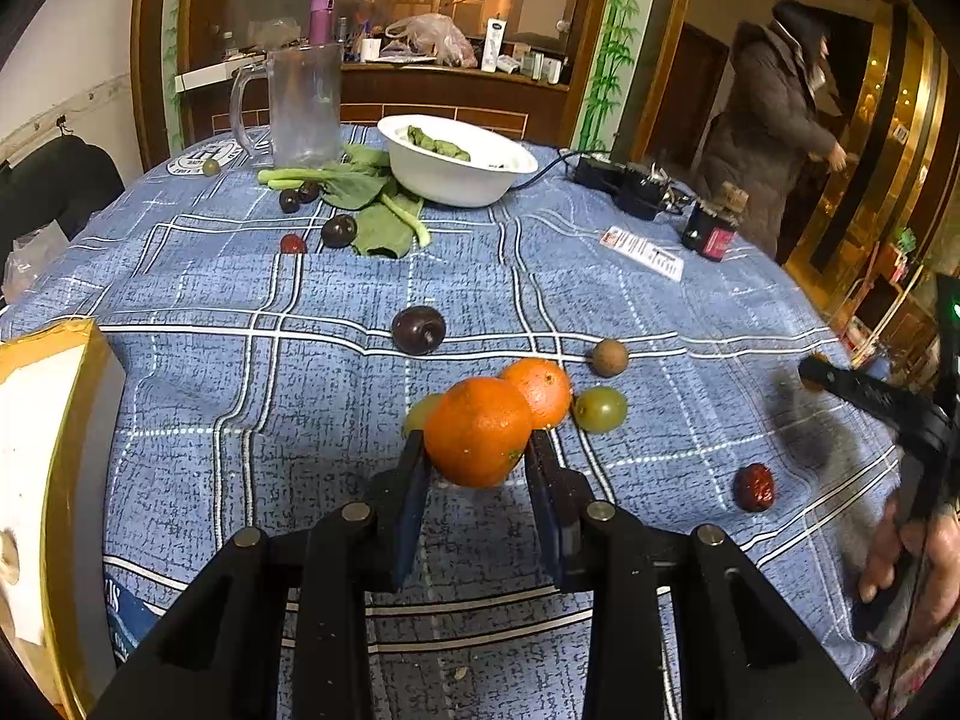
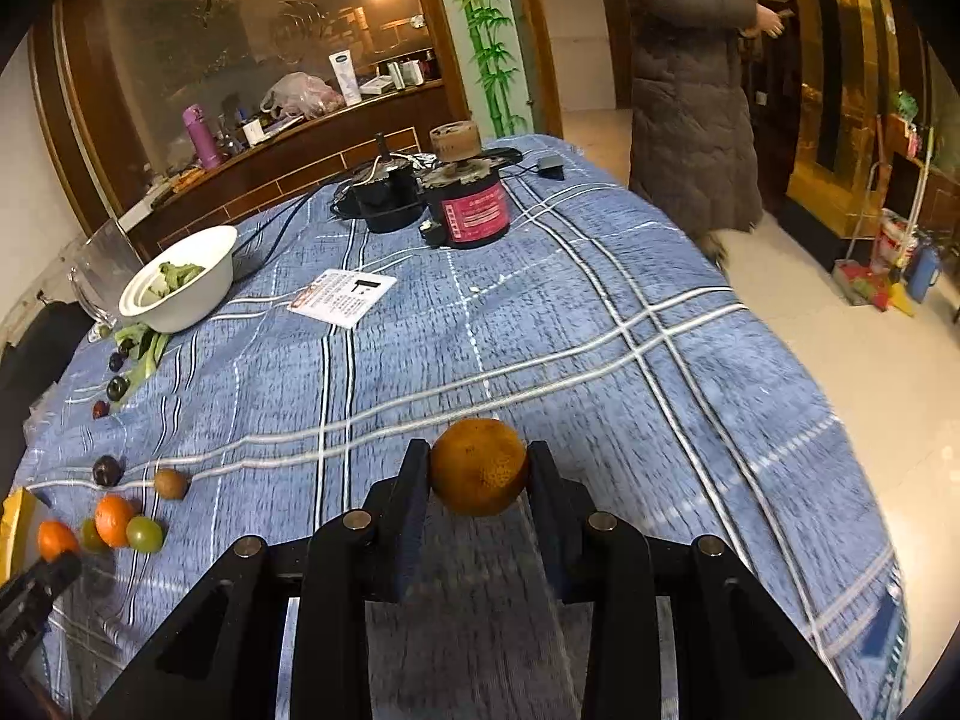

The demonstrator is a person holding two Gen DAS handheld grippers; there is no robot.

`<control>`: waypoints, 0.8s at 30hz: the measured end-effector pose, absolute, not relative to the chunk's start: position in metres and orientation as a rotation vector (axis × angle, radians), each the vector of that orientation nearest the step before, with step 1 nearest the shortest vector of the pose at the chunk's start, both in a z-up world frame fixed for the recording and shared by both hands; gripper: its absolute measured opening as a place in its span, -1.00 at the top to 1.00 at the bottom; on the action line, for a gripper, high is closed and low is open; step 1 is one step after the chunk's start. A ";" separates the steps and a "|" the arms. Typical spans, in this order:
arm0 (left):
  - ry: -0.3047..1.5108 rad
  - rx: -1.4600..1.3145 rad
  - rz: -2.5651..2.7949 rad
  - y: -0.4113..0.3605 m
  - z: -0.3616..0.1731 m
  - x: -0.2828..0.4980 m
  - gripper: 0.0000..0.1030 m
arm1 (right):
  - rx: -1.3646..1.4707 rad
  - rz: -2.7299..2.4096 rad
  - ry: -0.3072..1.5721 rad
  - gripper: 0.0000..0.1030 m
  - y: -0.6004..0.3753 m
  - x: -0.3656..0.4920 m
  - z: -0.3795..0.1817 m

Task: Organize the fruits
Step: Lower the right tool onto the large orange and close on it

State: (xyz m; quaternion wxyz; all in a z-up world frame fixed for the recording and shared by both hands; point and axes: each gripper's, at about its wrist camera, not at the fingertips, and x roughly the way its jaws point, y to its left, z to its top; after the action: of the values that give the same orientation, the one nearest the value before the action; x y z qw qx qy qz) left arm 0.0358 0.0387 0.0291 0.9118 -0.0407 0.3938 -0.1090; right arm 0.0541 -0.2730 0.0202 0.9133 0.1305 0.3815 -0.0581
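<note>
My left gripper (image 1: 477, 453) is shut on a bright orange (image 1: 477, 432), held just above the blue checked tablecloth (image 1: 336, 420). Behind it lie a second orange (image 1: 543, 390), two green fruits (image 1: 600, 409), a small brown fruit (image 1: 610, 357), a dark plum (image 1: 419, 330) and a red date (image 1: 754, 486). In the right wrist view my right gripper (image 2: 479, 477) is shut on a duller, brownish orange (image 2: 479, 467) over the table's right part. The same fruit cluster (image 2: 114, 519) shows at the far left there.
A yellow-edged box (image 1: 54, 420) stands at the table's left edge. Further back are a white bowl (image 1: 456, 168) with greens, loose leaves, small dark fruits, a clear jug (image 1: 300, 102), a dark jar (image 1: 711, 228) and a card (image 1: 642, 252). A person in a dark coat (image 2: 690, 90) stands beyond the table.
</note>
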 end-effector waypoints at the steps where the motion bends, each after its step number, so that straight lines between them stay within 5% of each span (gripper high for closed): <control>1: 0.810 -0.092 -0.238 0.040 0.029 0.036 0.40 | 0.272 -0.110 0.785 0.34 -0.270 0.046 0.024; 24: 0.773 -0.112 -0.312 0.053 0.036 0.020 0.40 | 0.079 -0.039 0.761 0.33 -0.114 -0.132 0.114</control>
State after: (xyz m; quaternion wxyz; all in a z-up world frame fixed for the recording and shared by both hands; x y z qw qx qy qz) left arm 0.0198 0.0527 0.0358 0.9129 -0.0546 0.3751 -0.1513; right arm -0.1319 -0.1136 0.1138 0.9276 0.0385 0.3712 -0.0192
